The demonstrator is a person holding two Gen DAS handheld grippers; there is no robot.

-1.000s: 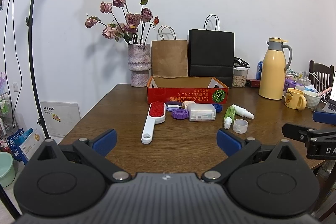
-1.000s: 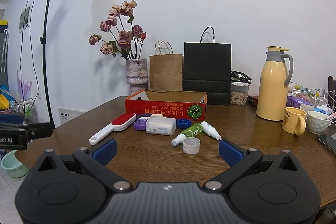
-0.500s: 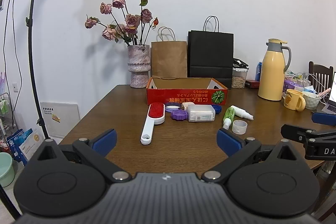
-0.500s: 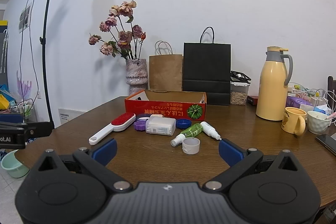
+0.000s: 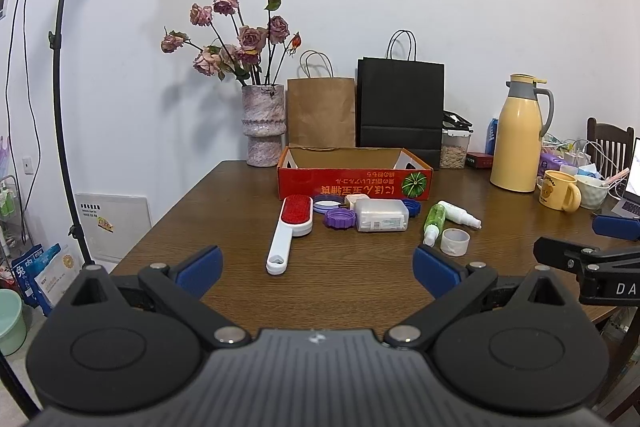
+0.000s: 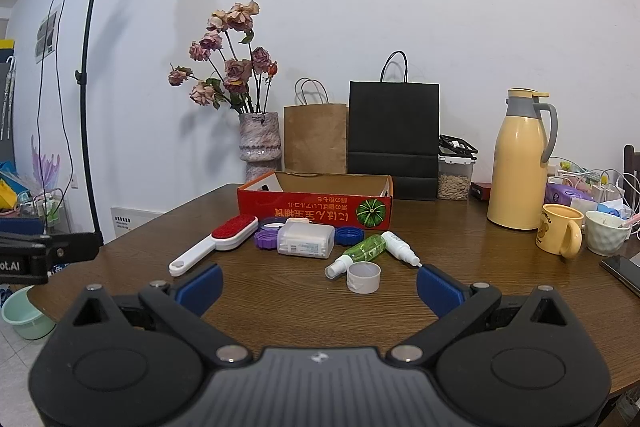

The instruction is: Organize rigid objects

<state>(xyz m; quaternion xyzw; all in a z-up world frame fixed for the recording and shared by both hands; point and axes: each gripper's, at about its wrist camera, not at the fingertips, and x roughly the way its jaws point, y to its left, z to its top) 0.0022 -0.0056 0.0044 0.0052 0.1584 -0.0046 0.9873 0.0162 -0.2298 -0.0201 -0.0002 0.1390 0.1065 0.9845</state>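
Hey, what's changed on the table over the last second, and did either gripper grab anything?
Almost nothing. The left gripper crept slightly forward; the right gripper held steady. Both are open and empty. The red-and-white lint brush, green spray bottle and red cardboard box stayed put.

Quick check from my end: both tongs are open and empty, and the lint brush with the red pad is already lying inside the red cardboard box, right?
Not quite. The white-handled lint brush with the red pad lies on the brown wooden table, in front of the red cardboard box, not inside it; the left wrist view shows this. The left tongs and right tongs are indeed open and empty.
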